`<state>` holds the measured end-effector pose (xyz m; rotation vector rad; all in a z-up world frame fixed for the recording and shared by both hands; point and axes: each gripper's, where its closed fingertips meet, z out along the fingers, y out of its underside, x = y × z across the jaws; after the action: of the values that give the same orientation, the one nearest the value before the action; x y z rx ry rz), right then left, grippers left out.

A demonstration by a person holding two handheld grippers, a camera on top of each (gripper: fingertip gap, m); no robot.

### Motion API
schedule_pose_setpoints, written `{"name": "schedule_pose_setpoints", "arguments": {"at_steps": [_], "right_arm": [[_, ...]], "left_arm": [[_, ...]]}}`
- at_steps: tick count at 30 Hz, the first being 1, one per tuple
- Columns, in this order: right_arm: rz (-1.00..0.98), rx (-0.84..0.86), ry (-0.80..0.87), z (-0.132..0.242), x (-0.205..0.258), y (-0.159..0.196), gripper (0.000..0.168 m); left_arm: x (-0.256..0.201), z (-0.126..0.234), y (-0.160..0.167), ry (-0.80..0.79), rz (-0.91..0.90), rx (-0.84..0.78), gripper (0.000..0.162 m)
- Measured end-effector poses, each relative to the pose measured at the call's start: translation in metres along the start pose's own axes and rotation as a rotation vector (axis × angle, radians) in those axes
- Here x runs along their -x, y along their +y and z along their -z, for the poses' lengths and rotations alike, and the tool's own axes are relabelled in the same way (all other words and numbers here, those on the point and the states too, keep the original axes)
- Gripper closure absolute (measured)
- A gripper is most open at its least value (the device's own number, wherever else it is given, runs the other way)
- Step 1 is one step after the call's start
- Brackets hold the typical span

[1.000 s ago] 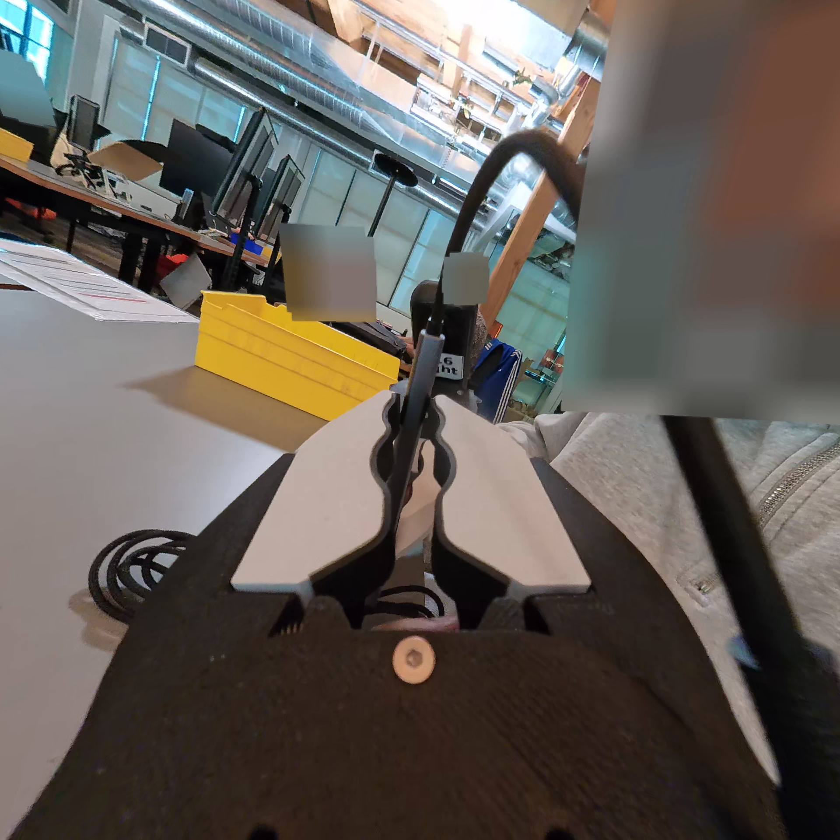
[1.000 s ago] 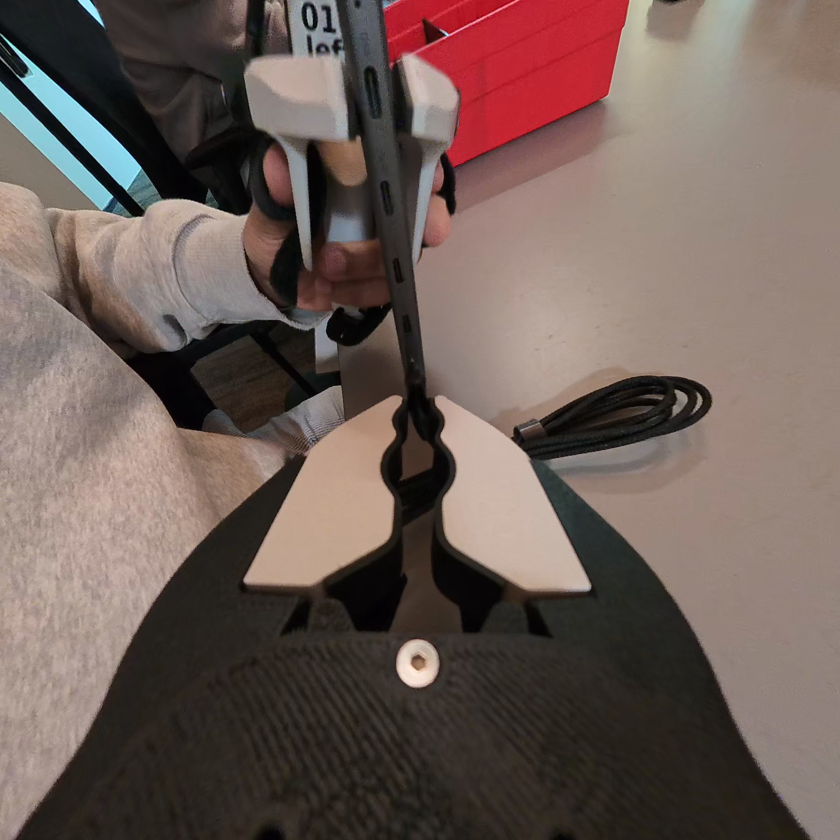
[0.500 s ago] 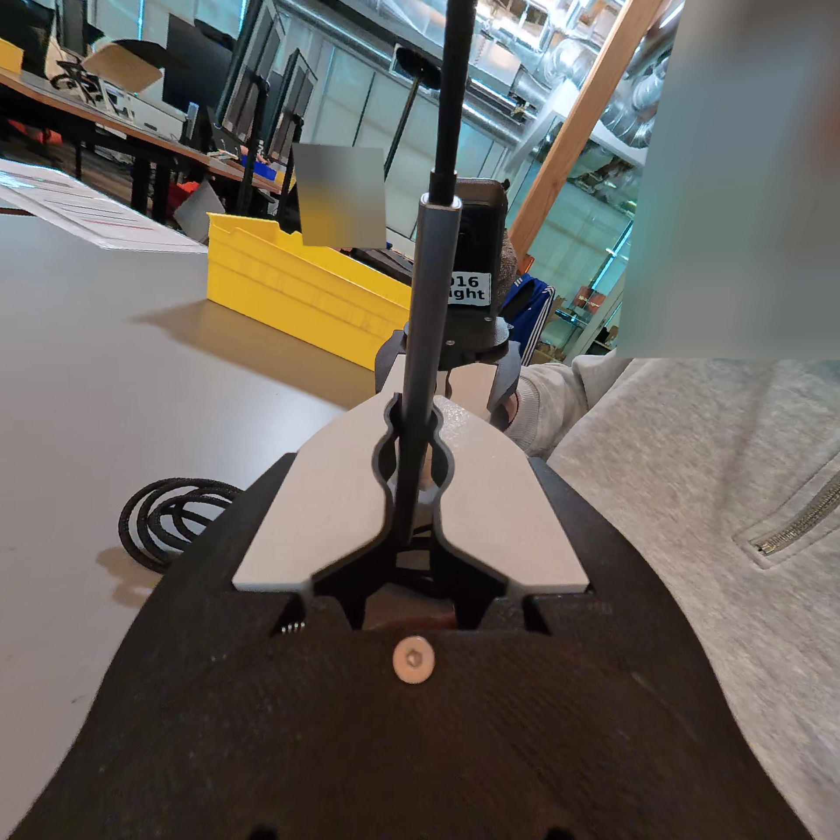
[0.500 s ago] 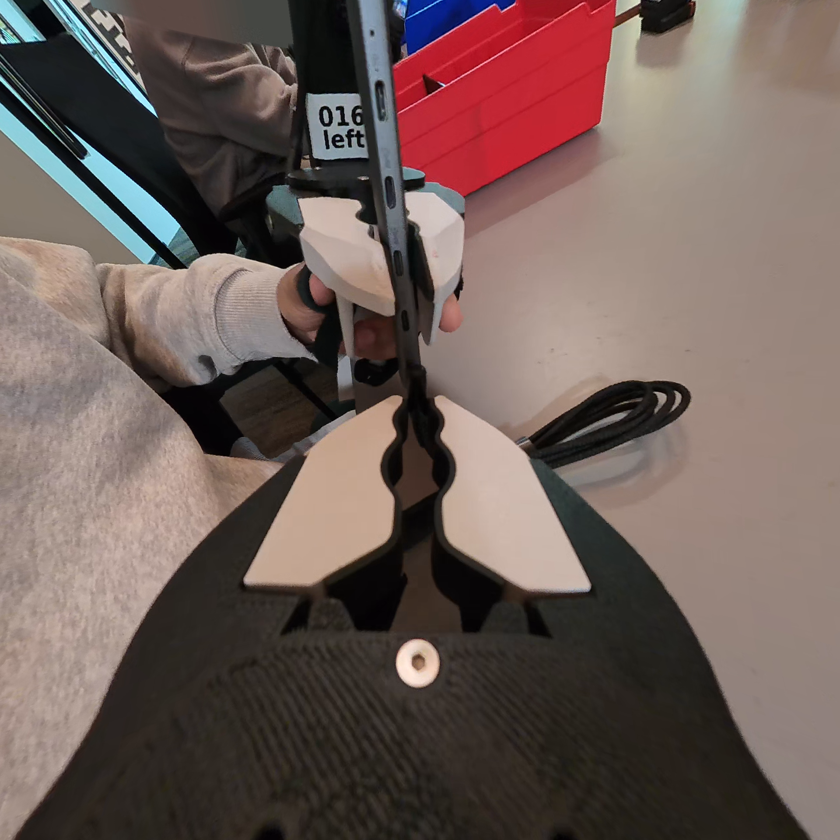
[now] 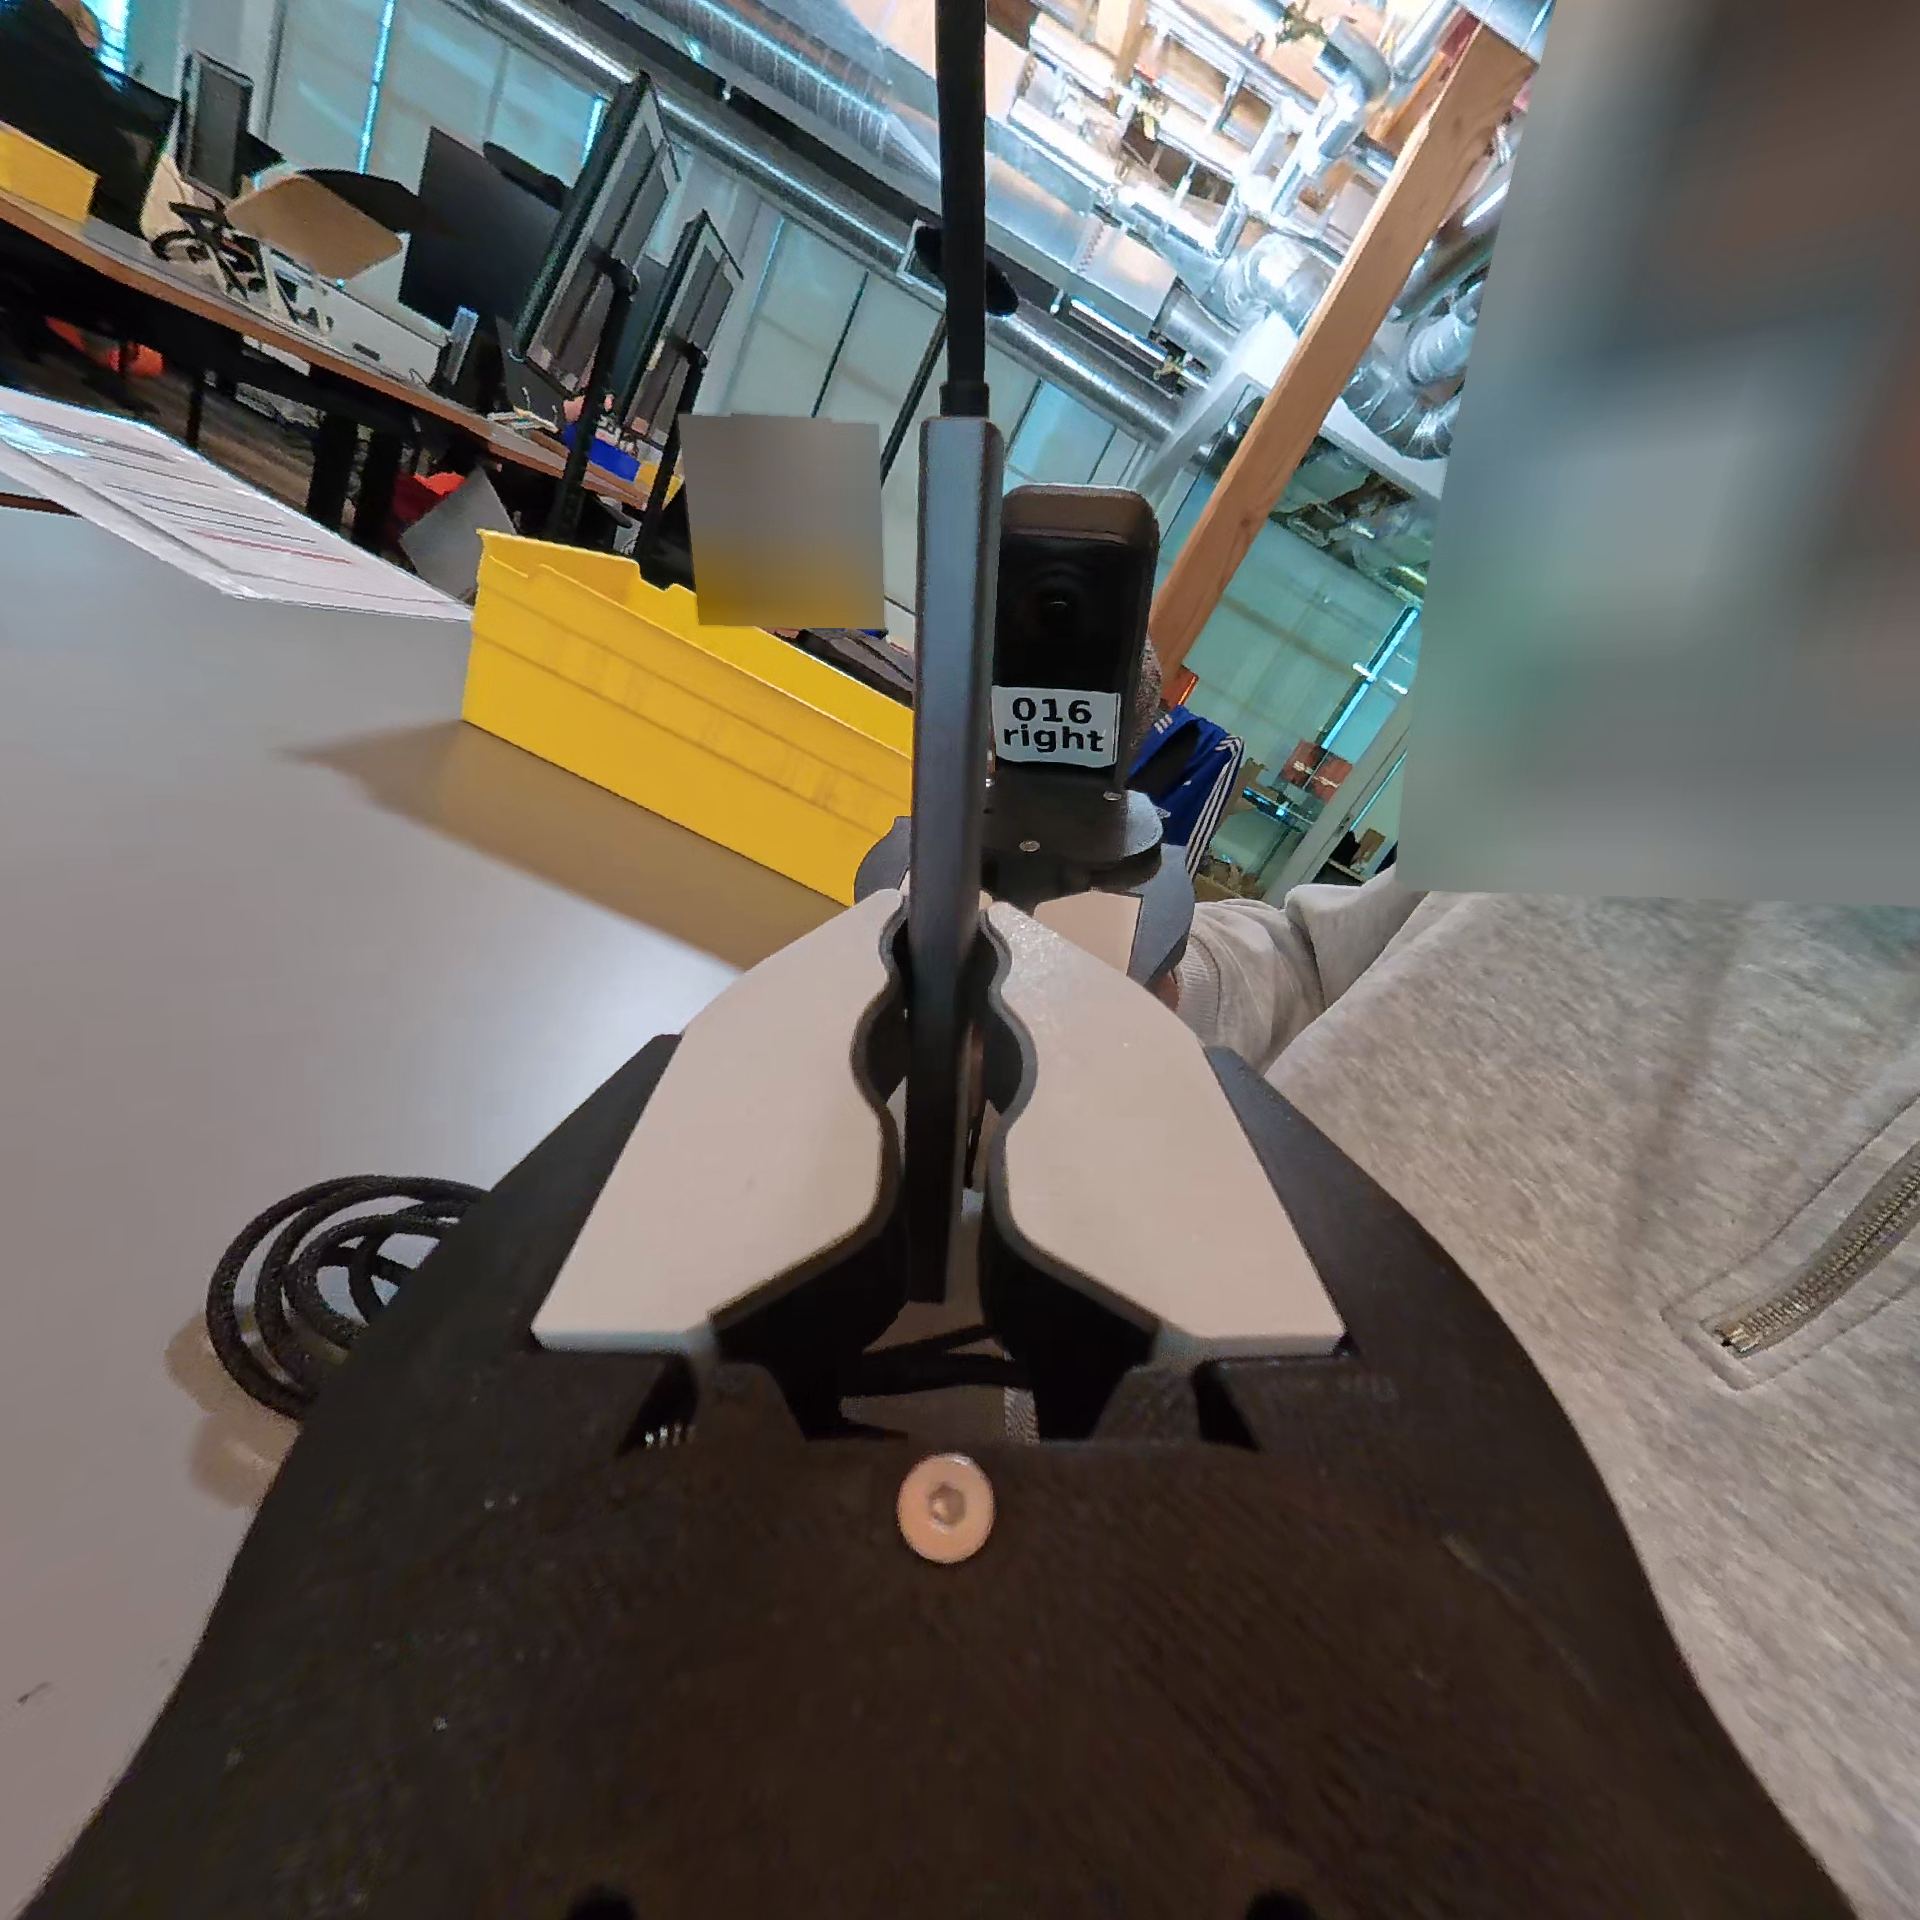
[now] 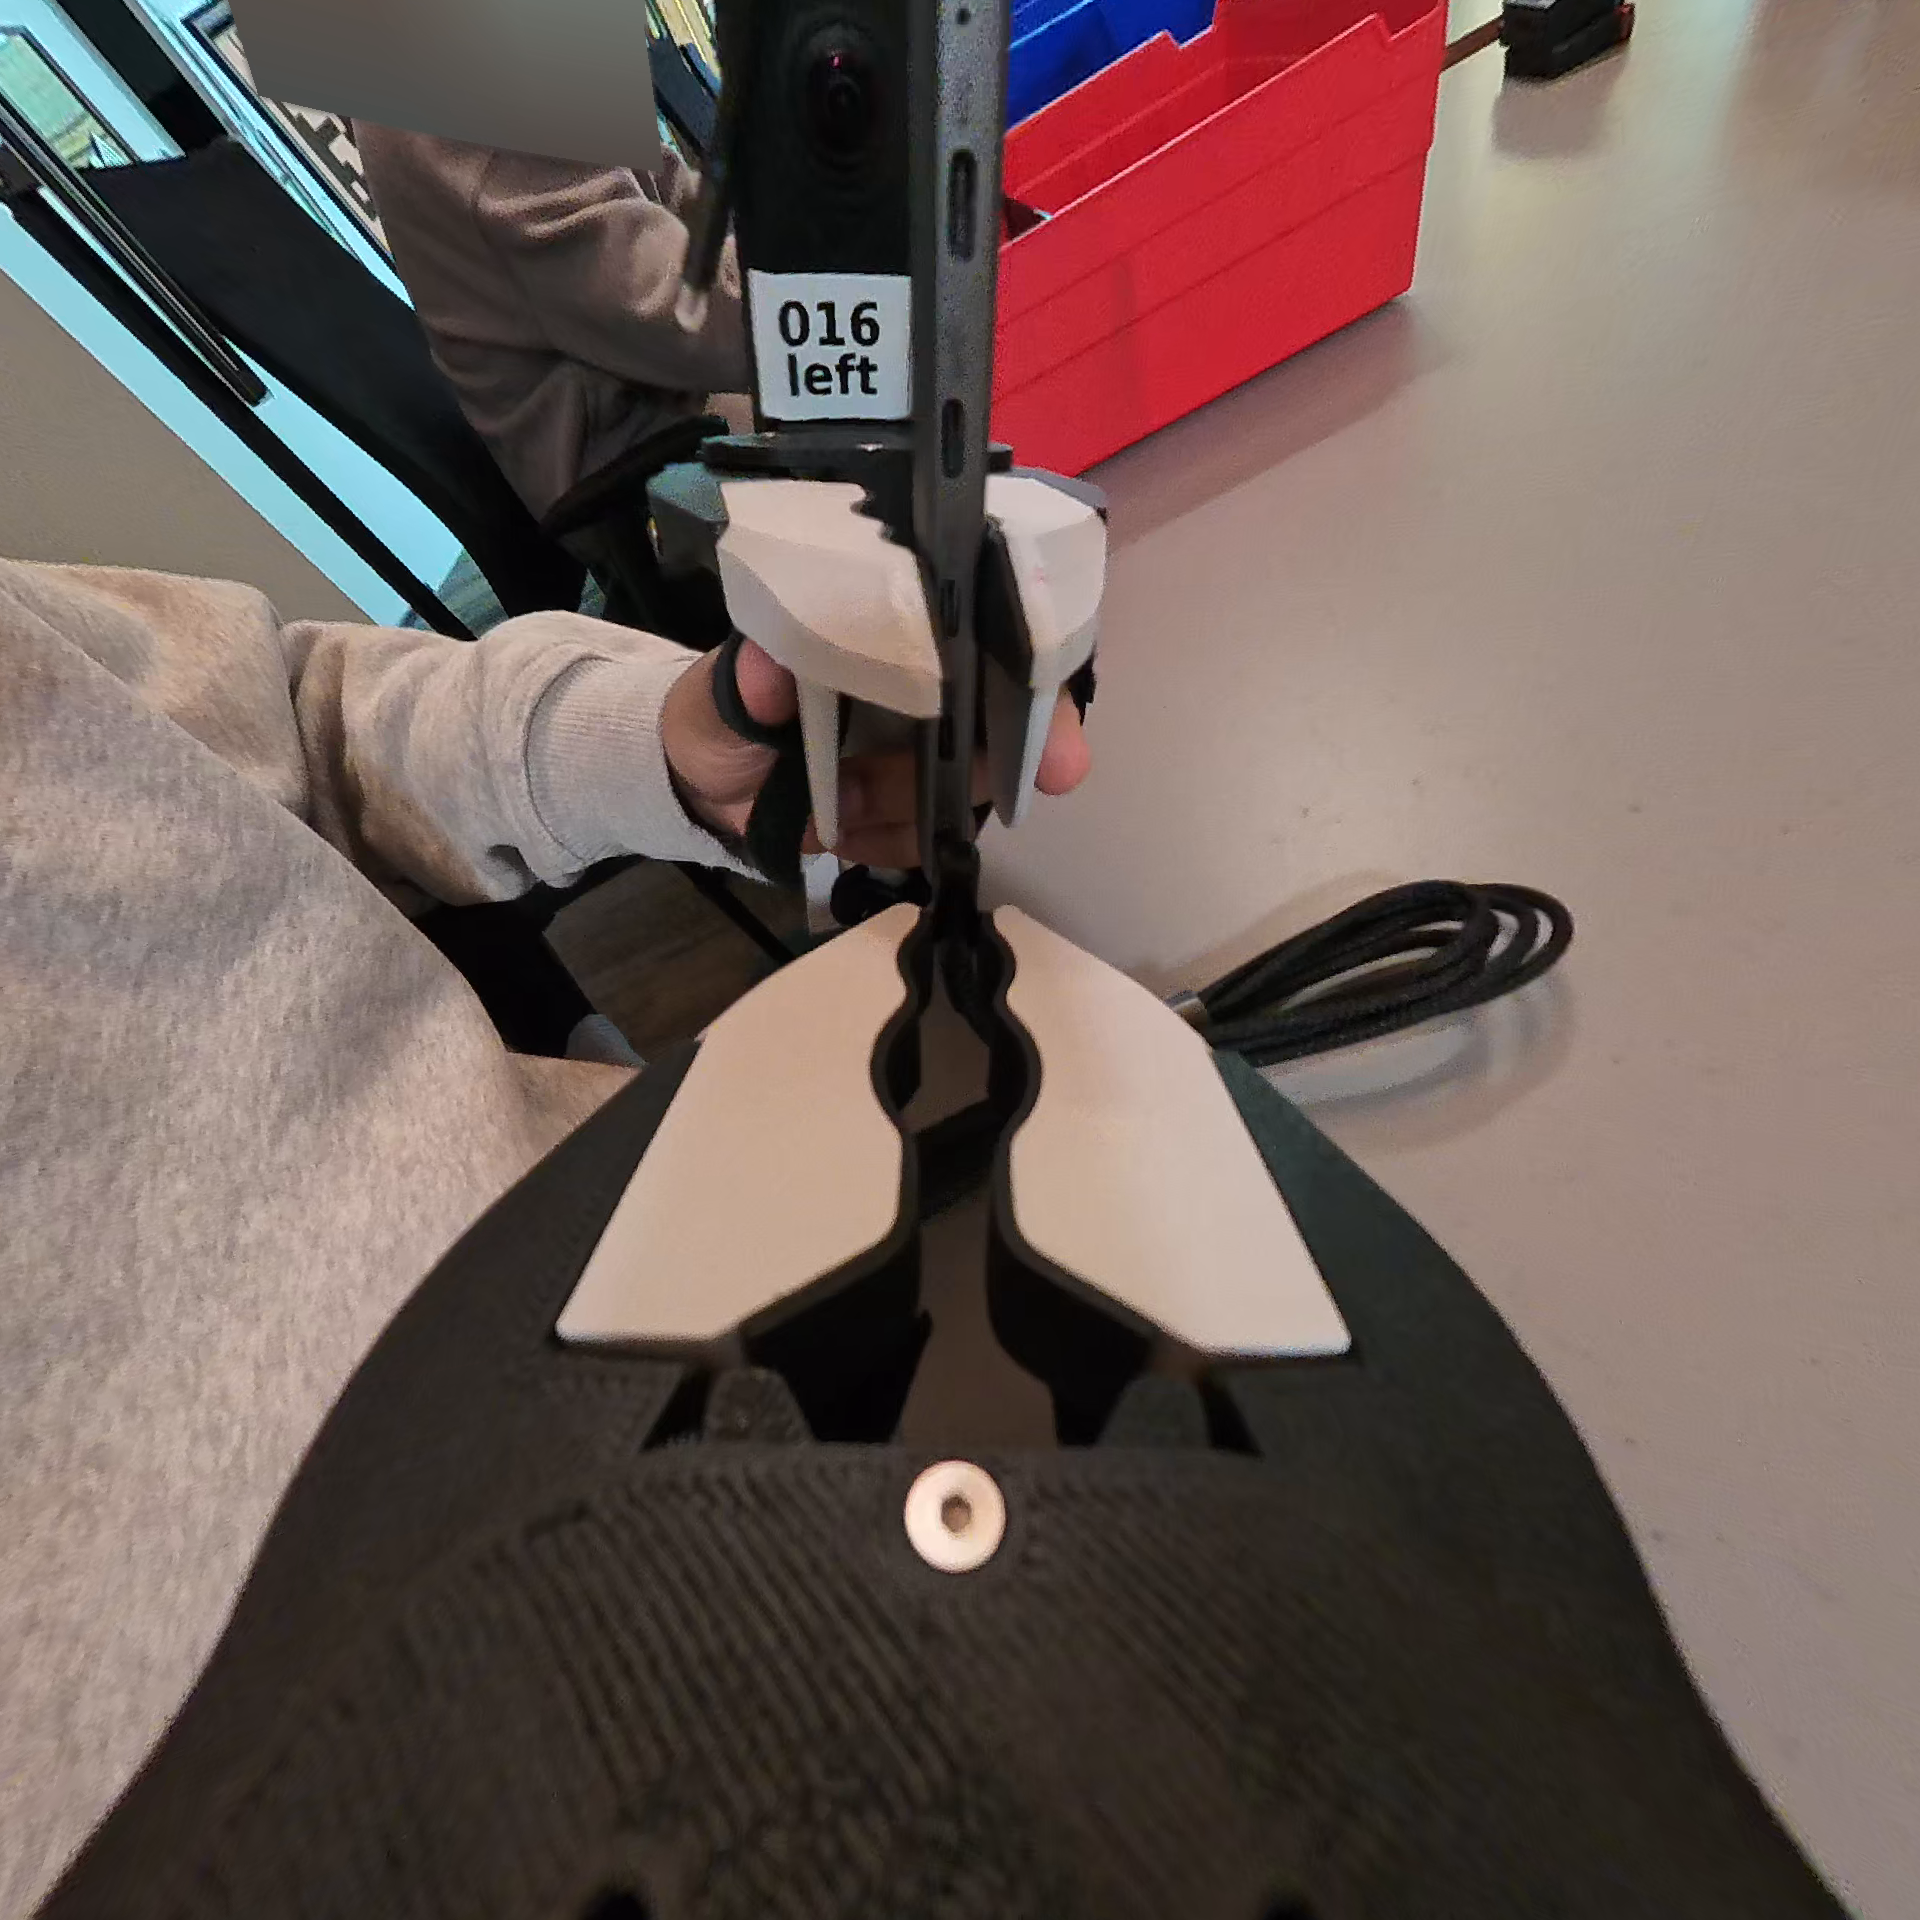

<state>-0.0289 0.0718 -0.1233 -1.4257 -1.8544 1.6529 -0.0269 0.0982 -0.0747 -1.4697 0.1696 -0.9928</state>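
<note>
My left gripper [image 5: 940, 914] is shut on a thin dark grey slab [image 5: 945, 727] with small ports along its edge [image 6: 961, 208], held edge-on and upright. A black cable [image 5: 961, 208] rises from the slab's top end. My right gripper [image 6: 956, 914] is shut on a black cable end [image 6: 956, 883] that meets the slab's lower end. The two grippers face each other, close together above the table's near edge. The left gripper shows in the right wrist view [image 6: 925, 810], and the right gripper shows behind the slab in the left wrist view [image 5: 1029, 904].
A coiled black cable [image 6: 1403, 966] lies on the grey table [image 6: 1558, 727], also seen in the left wrist view [image 5: 312, 1288]. A yellow bin [image 5: 644, 707] stands behind it. A red bin [image 6: 1195, 229] and a blue bin [image 6: 1091, 31] stand farther off. A person in a grey hoodie [image 5: 1558, 1247] holds both grippers. One gripper's finger ends stand about 5 cm off the other's.
The left gripper has come closer to the right one and the slab now stands more upright. The looped cable above it now runs straight up. Both grips are unchanged.
</note>
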Motion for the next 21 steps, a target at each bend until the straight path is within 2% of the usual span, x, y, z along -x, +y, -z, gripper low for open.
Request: {"name": "schedule_pose_setpoints", "arguments": {"at_steps": [4, 10, 14, 16, 18, 21], "right_arm": [[-0.029, -0.026, -0.002, 0.003, -0.003, -0.003, 0.160], [-0.083, -0.072, 0.001, 0.010, -0.012, -0.009, 0.161], [-0.098, -0.086, 0.005, 0.013, -0.016, -0.011, 0.161], [-0.097, -0.090, 0.008, 0.014, -0.017, -0.011, 0.161], [-0.098, -0.091, 0.005, 0.014, -0.017, -0.011, 0.161], [-0.091, -0.086, 0.008, 0.014, -0.017, -0.010, 0.161]], "left_arm": [[0.000, 0.003, 0.000, 0.015, 0.029, 0.014, 0.153], [0.008, 0.005, 0.019, -0.072, -0.086, 0.194, 0.141], [0.011, 0.009, 0.018, -0.093, -0.076, 0.217, 0.133], [0.015, 0.012, 0.020, -0.111, -0.097, 0.249, 0.136], [0.017, 0.015, 0.023, -0.127, -0.123, 0.279, 0.150], [0.017, 0.015, 0.024, -0.118, -0.107, 0.277, 0.151]]}}
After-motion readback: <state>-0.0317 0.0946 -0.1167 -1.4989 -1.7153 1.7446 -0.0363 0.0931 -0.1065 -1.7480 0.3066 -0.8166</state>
